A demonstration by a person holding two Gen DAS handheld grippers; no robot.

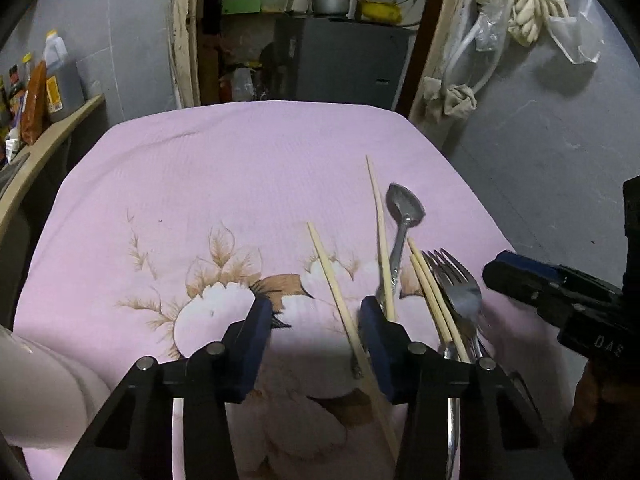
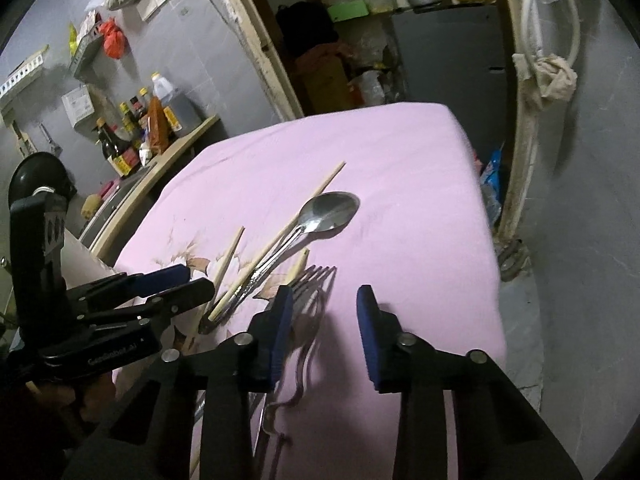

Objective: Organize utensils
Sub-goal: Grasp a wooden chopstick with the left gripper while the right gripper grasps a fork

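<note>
The utensils lie loose in one overlapping cluster on the pink flowered tablecloth (image 1: 240,168), toward its near right part: a steel spoon (image 1: 404,208) with its bowl pointing away, forks (image 1: 456,284) with tines fanned beside it, and several wooden chopsticks (image 1: 380,224) crossing at different angles. None is sorted or aligned, so in my judgement the organizing has hardly begun. The left gripper (image 1: 310,344) sits low over the near end of the cluster with its fingers spread; one chopstick (image 1: 336,292) runs through the gap between them, untouched on either side as far as can be seen, which suggests it is lined up to be pinched. The right gripper (image 2: 324,332) hangs just above the cloth with fingers likewise spread and nothing between them; its left finger (image 2: 280,328) stands close over the fork handles, probably placed to take a fork. The left wrist view shows the chopstick framed between the blue pads and the paired chopsticks lying against the forks. The right wrist view alone shows the forks' curved handles (image 2: 300,368) trailing toward the camera, the chopstick and spoon handle lying side by side, and the left gripper from outside, though whether it touches the cloth cannot be told.
</note>
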